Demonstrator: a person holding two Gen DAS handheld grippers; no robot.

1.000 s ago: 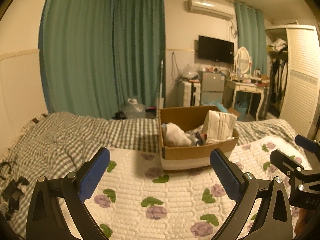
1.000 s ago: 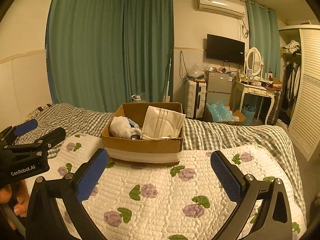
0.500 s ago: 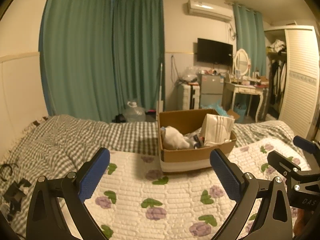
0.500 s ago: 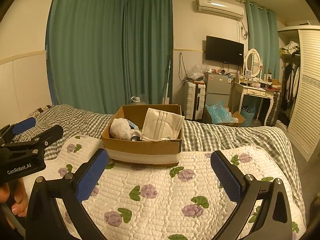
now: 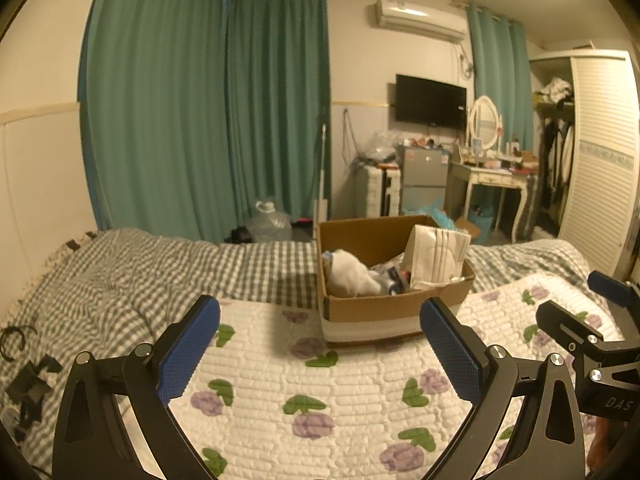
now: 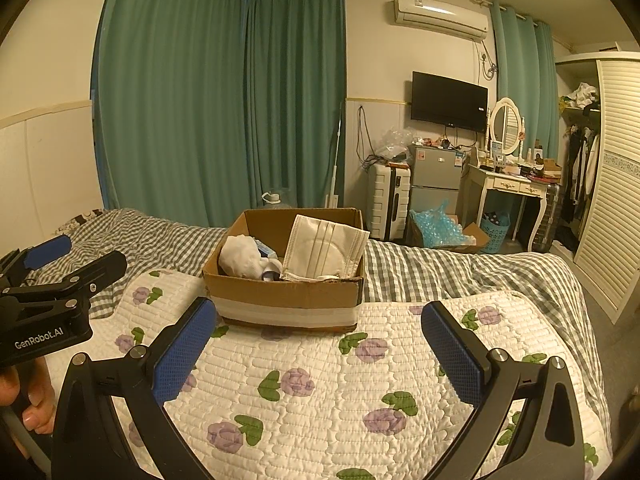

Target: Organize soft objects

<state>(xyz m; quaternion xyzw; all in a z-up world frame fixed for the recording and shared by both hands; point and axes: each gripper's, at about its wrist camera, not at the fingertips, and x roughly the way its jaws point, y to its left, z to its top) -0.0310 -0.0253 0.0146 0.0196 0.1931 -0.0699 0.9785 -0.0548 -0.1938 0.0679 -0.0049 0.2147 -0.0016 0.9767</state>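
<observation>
Left gripper (image 5: 319, 343) gapes wide, nothing between its blue pads, hovering above the floral quilt (image 5: 340, 392). Right gripper (image 6: 319, 345) is spread just as wide, empty too. Ahead, the cardboard box (image 6: 286, 300) sits on the quilt, a white folded cloth (image 6: 326, 250) leaning upright inside beside a white bundle (image 6: 240, 258).

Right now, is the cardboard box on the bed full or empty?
Partly full. The open cardboard box holds a white bundle, a cream folded fabric piece leaning upright, and small bluish items I cannot tell.
</observation>
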